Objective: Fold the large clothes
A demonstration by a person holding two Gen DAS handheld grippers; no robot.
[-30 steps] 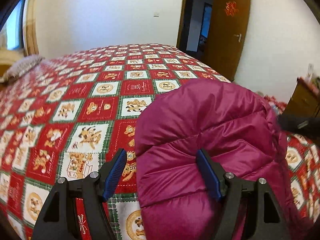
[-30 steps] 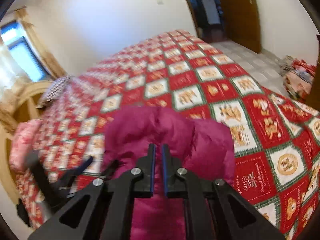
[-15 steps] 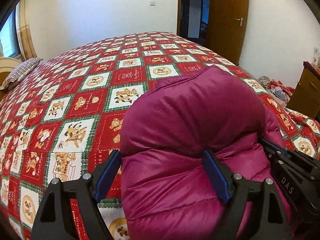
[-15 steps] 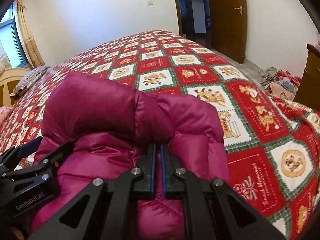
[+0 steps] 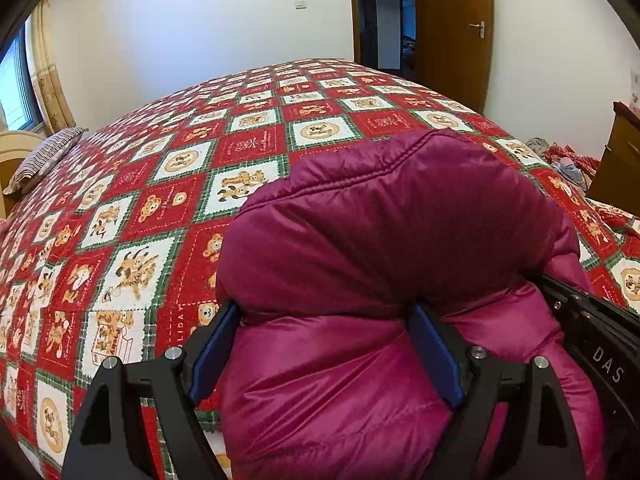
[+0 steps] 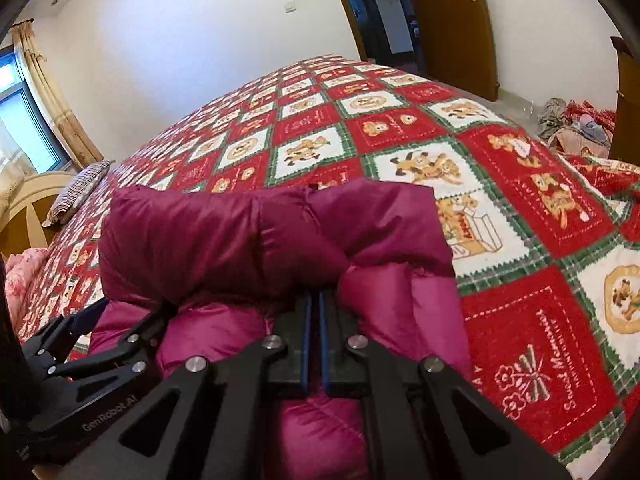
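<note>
Left wrist view: jacket (image 5: 384, 248) lies bunched on the bed (image 5: 248, 148), its bulk between the left gripper's (image 5: 324, 352) just-widened jaws, while the right gripper (image 6: 314, 332) pinches its right fold.

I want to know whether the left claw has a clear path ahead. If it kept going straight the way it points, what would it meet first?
The magenta puffer jacket: its folded bulk already sits between the open pads of the left claw and rises right ahead. The bedspread lies beyond.
</note>
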